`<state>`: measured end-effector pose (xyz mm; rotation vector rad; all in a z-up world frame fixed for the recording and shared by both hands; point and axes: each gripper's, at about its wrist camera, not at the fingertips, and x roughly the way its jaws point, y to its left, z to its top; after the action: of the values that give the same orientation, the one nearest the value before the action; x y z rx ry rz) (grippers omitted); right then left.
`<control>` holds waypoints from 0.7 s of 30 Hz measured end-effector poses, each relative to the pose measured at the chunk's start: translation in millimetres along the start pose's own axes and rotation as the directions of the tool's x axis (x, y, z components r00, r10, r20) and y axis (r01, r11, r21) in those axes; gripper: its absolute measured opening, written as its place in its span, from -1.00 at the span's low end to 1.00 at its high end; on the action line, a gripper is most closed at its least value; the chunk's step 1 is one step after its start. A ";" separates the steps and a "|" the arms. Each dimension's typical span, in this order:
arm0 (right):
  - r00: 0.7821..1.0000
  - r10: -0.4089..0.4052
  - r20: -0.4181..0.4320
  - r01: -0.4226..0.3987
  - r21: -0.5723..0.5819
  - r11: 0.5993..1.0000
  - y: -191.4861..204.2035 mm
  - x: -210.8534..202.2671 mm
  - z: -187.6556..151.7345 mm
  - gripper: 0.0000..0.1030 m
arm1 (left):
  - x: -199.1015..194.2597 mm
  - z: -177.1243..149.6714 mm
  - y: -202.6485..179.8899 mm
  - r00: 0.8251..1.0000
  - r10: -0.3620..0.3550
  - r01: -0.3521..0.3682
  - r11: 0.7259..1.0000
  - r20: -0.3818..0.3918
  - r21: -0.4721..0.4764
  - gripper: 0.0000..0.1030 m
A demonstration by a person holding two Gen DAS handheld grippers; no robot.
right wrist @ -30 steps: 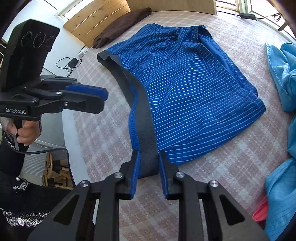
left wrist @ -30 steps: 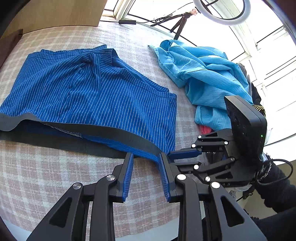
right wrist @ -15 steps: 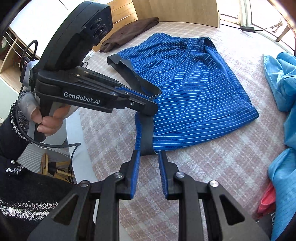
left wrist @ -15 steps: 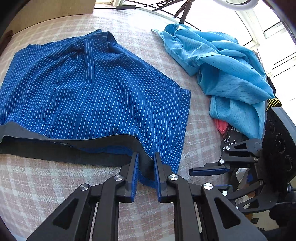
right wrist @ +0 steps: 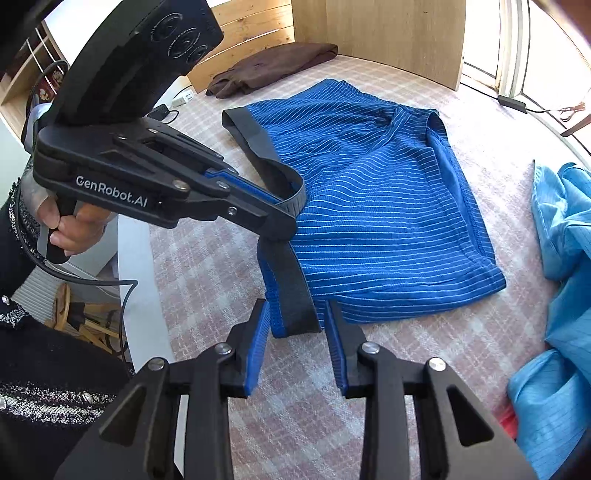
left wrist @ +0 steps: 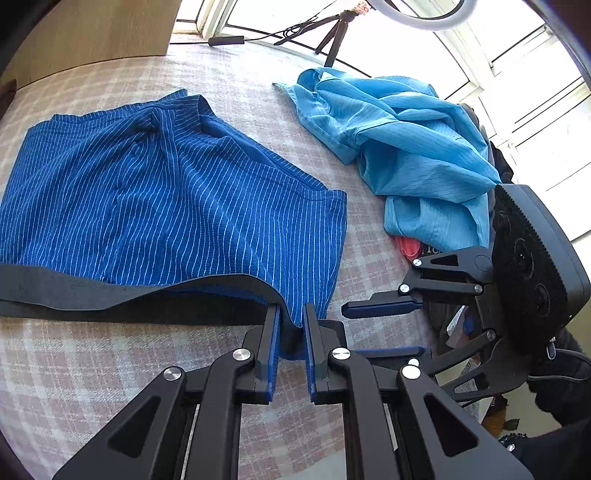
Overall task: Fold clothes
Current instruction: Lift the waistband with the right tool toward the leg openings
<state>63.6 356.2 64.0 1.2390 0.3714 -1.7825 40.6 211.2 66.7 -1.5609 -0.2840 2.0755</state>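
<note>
Blue striped shorts (left wrist: pixel 166 206) with a dark grey waistband (left wrist: pixel 92 295) lie flat on the pink checked table cover (left wrist: pixel 92 369). My left gripper (left wrist: pixel 291 325) is shut on the waistband near its right corner and lifts it a little. In the right wrist view the left gripper (right wrist: pixel 280 221) pinches the waistband (right wrist: pixel 291 295) above the shorts (right wrist: pixel 369 214). My right gripper (right wrist: pixel 295 325) is open, its fingers on either side of the waistband's end corner. It shows open in the left wrist view (left wrist: pixel 384 328) too.
A crumpled light blue garment (left wrist: pixel 406 147) lies to the right, with a red item (left wrist: pixel 408 247) under it. A brown garment (right wrist: pixel 273 70) lies at the far side by a wooden board (right wrist: pixel 376 33). A tripod (left wrist: pixel 332 29) stands by the window.
My right gripper has opened and let go of the waistband end. My left gripper has closed on the waistband and raised it slightly.
</note>
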 end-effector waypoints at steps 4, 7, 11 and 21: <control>0.999 0.043 -0.031 -0.043 -0.006 0.999 -2.0 13.7 5.4 -0.43 | -5.6 -1.8 1.9 1.000 0.005 -0.005 1.000 0.008 0.004 -0.79; 0.998 0.056 -0.030 -0.056 0.005 0.998 4.3 14.8 4.2 -0.78 | -5.6 -4.0 8.2 1.000 0.006 -0.006 1.000 0.006 -0.015 -0.79; 0.995 -0.094 0.035 0.092 0.047 0.995 18.2 2.9 -1.8 -0.95 | -7.0 -7.3 17.3 1.000 -0.024 0.024 0.996 0.001 -0.082 -0.81; 0.900 -0.365 0.238 0.149 0.618 0.772 -11.4 -64.0 -32.0 -0.95 | -6.3 -23.0 -35.2 0.996 -0.058 0.051 0.992 0.060 0.118 -0.44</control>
<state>78.7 416.1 101.9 1.2815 -0.2598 -2.4291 73.3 234.2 81.0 -1.4056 -0.2221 2.0637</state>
